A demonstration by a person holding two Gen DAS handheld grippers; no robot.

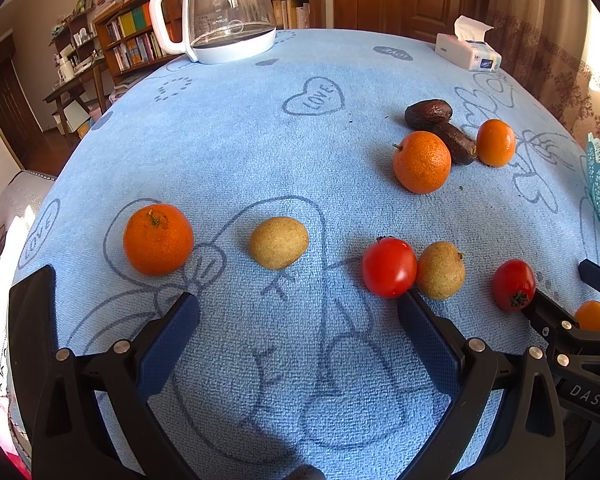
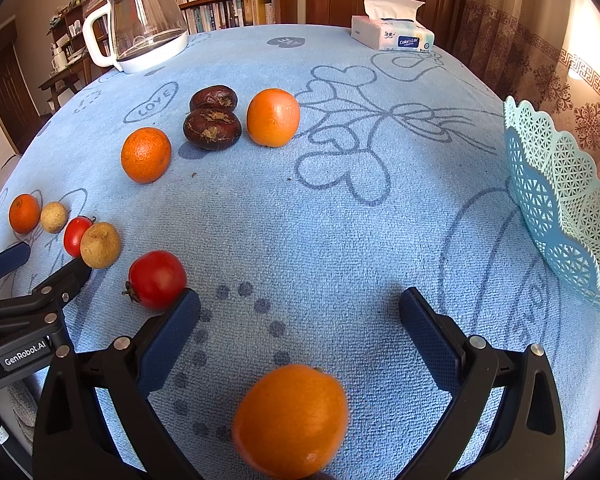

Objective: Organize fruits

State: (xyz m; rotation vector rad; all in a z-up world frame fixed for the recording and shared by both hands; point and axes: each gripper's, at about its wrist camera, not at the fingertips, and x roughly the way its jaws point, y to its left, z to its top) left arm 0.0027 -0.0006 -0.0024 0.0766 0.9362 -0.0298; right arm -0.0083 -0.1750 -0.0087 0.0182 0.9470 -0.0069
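Fruits lie scattered on a blue cloth. My left gripper (image 1: pixel 298 312) is open and empty, low over the cloth; an orange (image 1: pixel 158 239), a brown kiwi (image 1: pixel 278 242), a red tomato (image 1: pixel 389 267) and a second kiwi (image 1: pixel 440 270) lie just beyond its tips. My right gripper (image 2: pixel 300 312) is open; an orange (image 2: pixel 291 420) lies between its fingers near the base, untouched. A tomato (image 2: pixel 157 279) sits by its left fingertip. Two oranges (image 2: pixel 273 117) (image 2: pixel 145 154) and two dark fruits (image 2: pixel 212 128) lie farther off. A light blue lattice basket (image 2: pixel 556 200) stands at the right.
A glass kettle with white base (image 1: pixel 228 12) and a tissue box (image 2: pixel 392 34) stand at the table's far edge. Bookshelves, a wooden door and curtains lie beyond the table. The left gripper shows in the right wrist view (image 2: pixel 32 280), close beside the right one.
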